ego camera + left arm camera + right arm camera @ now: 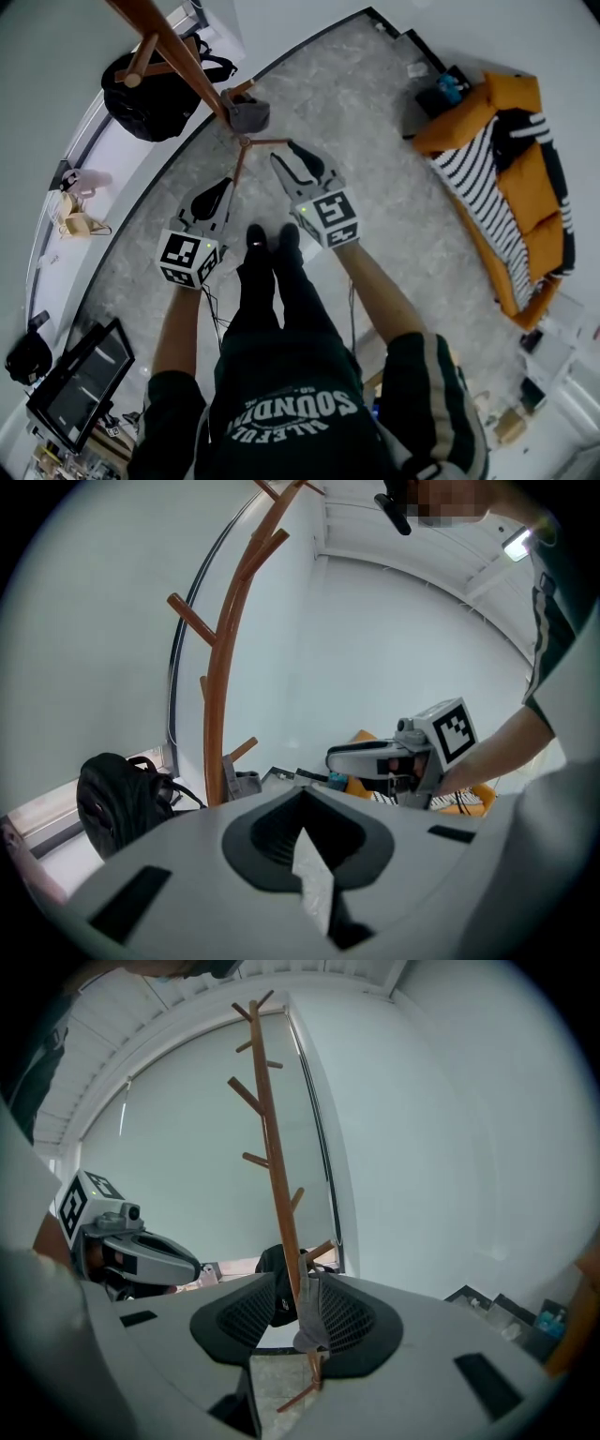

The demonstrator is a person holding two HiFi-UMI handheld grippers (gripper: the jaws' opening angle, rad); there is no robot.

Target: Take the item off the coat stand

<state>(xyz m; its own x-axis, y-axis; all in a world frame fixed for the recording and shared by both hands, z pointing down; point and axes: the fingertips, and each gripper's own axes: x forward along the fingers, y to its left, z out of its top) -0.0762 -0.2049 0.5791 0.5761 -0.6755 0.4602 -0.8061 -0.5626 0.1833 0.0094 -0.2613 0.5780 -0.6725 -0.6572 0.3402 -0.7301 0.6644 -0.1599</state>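
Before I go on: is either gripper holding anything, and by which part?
Nothing is held. The right gripper is open and empty, the left gripper shut on nothing; the grey fabric item hangs on the coat stand.

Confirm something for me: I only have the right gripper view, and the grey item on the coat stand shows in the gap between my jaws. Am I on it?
Observer: No. In the head view the right gripper sits short of the grey item, with a clear gap between them.
Operator: What about the left one? I can only see its side.
Observer: The left gripper view shows the left gripper with its jaws together and nothing in them.
Operator: Anything off to my right?
Observer: An orange sofa with a striped blanket on it stands at the head view's right edge, well away from both grippers.
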